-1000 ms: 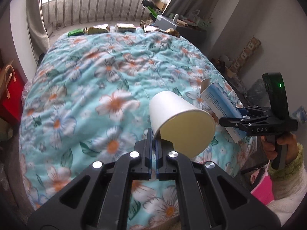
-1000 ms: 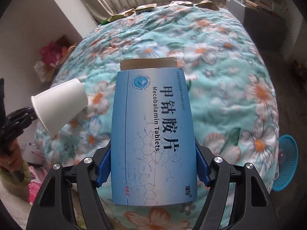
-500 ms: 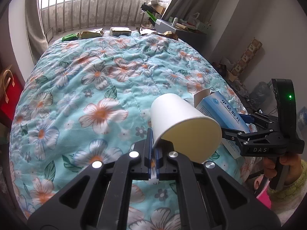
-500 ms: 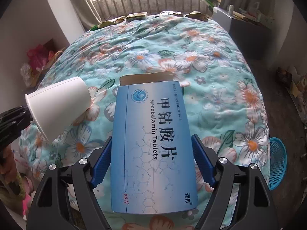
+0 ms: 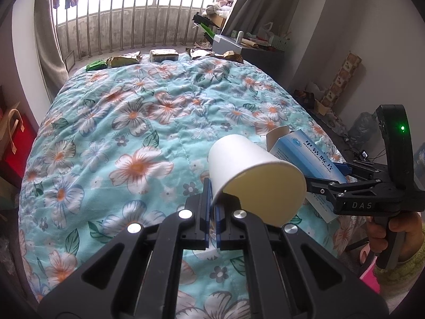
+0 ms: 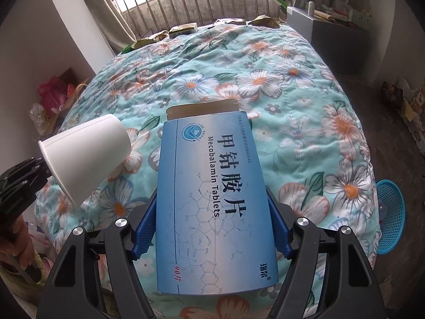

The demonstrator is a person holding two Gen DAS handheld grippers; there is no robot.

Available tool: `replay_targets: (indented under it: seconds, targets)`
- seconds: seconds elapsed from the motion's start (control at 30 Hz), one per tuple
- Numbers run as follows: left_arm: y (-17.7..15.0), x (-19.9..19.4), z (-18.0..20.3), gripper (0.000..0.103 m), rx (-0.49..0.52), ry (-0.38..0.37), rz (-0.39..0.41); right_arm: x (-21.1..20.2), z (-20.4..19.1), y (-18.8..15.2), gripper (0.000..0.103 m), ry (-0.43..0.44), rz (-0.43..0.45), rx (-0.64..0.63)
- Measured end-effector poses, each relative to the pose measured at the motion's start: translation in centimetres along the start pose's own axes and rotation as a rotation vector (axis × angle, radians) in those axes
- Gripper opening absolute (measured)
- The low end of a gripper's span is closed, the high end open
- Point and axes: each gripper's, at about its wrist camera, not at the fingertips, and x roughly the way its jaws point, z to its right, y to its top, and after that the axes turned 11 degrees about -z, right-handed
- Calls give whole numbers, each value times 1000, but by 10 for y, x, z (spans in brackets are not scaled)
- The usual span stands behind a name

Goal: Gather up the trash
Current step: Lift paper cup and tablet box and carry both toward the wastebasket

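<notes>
1. The left tool is nearly closed, pinching the rim of a white paper cup, held tipped on its side above the near part of the bed's floral quilt.
2. The right tool grips a blue Mecobalamin tablet box by its long edges, brown end flap open at the far end.
3. Box and cup hang just beside each other, the box on the right.
4. Several wrappers lie along the quilt's far edge.
5. A blue mesh basket sits on the floor, right of the bed.

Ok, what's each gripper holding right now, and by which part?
Left gripper pinches the paper cup by its rim wall. Right gripper clamps the blue tablet box across its long sides.
</notes>
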Motion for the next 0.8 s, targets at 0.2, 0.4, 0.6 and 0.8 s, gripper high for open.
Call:
replay_targets:
  seconds: [0.2, 0.4, 0.6, 0.8]
  targets:
    - [1, -4, 5, 1, 17, 6, 17, -10, 5, -1, 70, 29, 22, 26]
    - [2, -8, 12, 1, 32, 1, 35, -25, 13, -6, 70, 63, 57, 57]
    - [11, -16, 29, 1, 56, -48, 49, -59, 36, -20, 70, 107, 150, 136]
    - [37, -20, 81, 1, 176, -133, 71, -116, 106, -68, 70, 60, 302, 330]
